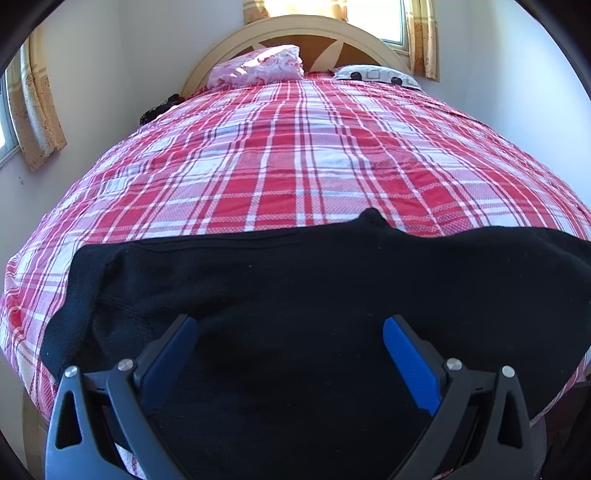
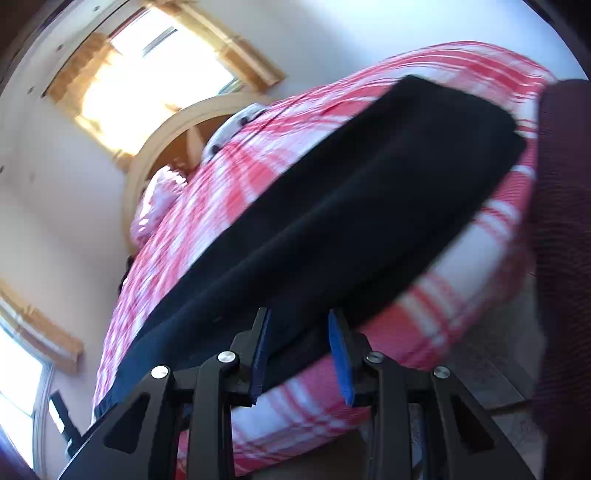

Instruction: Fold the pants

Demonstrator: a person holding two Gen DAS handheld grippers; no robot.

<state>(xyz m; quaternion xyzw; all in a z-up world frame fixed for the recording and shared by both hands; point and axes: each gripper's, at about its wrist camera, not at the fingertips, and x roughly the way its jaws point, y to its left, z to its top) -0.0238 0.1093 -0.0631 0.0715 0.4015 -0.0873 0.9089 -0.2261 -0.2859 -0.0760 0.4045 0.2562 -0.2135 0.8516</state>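
Soft black pants [image 1: 295,280] on red plaid bedspread [image 1: 280,155], left gripper [image 1: 290,332] wide apart, right gripper [image 2: 299,321] partly parted, both empty

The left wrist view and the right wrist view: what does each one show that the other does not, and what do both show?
Only the left wrist view shows the left gripper, open over the pants, and the top of the plaid bed cover sharply.

Only the right wrist view shows the right gripper, fingers apart at the pants' near edge, a dark red chair and the floor beside the bed.

Both show the black pants on the cover, the pink pillow, the headboard and a curtained window.
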